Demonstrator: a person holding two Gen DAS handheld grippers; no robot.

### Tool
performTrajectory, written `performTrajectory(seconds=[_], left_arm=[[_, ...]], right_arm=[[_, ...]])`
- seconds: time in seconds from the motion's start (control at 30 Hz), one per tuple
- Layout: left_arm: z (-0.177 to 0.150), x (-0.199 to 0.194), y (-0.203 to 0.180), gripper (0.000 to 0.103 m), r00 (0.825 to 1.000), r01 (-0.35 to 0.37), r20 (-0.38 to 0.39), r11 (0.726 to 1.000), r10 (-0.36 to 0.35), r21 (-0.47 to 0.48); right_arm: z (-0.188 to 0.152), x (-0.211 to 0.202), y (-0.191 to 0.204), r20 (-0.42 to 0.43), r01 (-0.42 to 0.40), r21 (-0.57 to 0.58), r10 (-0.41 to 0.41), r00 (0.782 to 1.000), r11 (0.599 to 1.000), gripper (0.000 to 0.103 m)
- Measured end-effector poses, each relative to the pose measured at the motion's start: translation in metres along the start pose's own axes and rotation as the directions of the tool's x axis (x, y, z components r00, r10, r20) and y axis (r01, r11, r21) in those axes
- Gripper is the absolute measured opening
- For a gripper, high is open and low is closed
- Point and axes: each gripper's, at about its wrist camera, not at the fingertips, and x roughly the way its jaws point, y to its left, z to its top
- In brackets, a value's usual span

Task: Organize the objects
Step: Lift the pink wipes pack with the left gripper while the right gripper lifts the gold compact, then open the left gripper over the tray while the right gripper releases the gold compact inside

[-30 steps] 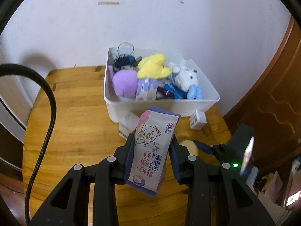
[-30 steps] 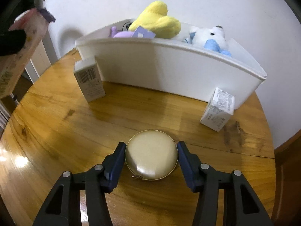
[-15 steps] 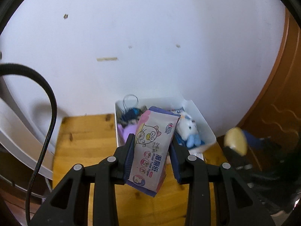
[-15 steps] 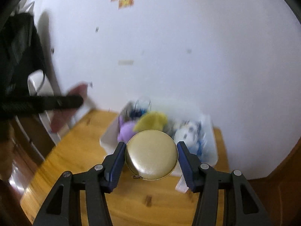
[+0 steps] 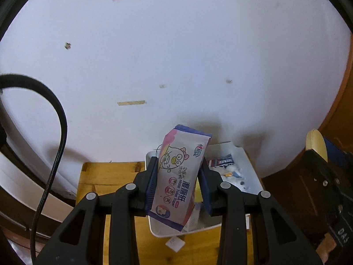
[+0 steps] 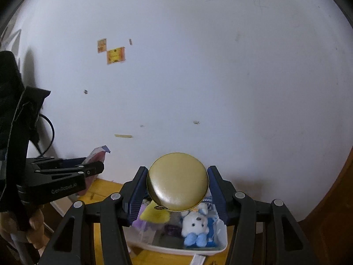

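A wipes pack (image 5: 179,184) is being clamped by the left gripper (image 5: 179,187) and a gold tin (image 6: 177,181) by the right gripper (image 6: 177,193), the white bin (image 6: 221,246) lying at 6 o'clock below.

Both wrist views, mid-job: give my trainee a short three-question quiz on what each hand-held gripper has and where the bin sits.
1. True or false: the left hand-held gripper is shut on a wet-wipes pack.
2. What does the right hand-held gripper hold? A) a small white box B) a round gold case C) a blue-and-white plush toy
3. Fill in: the white bin lies ____ both raised grippers, on the wooden table.

Key: 1 true; 2 B; 3 below.
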Motion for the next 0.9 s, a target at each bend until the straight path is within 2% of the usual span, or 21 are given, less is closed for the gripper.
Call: performTrajectory(seconds=[0.13, 0.3, 0.5, 0.63, 0.7, 0.8, 0.9], left_arm=[[-0.007, 0.041, 0.0, 0.038, 0.998, -0.027, -0.065, 1.0, 0.027, 0.0], [-0.028, 0.091, -0.001, 0.038, 0.986, -0.06, -0.155, 0.998, 0.063, 0.025], [-0.058, 0.136, -0.003, 0.041, 0.958, -0.056, -0.278, 0.997, 0.07, 0.058], [-0.067, 0.148, -0.011, 0.044, 0.944, -0.061, -0.319, 0.994, 0.086, 0.087], [-0.071, 0.153, -0.011, 0.044, 0.934, -0.058, -0.347, 0.994, 0.089, 0.097], [-0.073, 0.155, -0.011, 0.044, 0.923, -0.05, -0.375, 0.994, 0.082, 0.094], [-0.07, 0.147, -0.01, 0.044, 0.924, -0.045, -0.374, 0.994, 0.078, 0.095]], right_arm=[[-0.003, 0.028, -0.004, -0.051, 0.023, 0.008, -0.022, 0.998, 1.0, 0.056], [-0.026, 0.081, -0.006, -0.167, 0.032, -0.001, -0.032, 0.985, 0.999, 0.056], [-0.061, 0.134, -0.007, -0.288, 0.057, -0.023, -0.061, 0.956, 0.998, 0.056], [-0.082, 0.154, -0.007, -0.349, 0.057, -0.033, -0.065, 0.935, 0.998, 0.056], [-0.089, 0.162, -0.006, -0.376, 0.045, -0.044, -0.058, 0.925, 0.998, 0.062], [-0.096, 0.161, -0.004, -0.378, 0.031, -0.051, -0.048, 0.925, 0.998, 0.075], [-0.098, 0.153, -0.008, -0.36, 0.014, -0.044, -0.029, 0.933, 0.999, 0.076]])
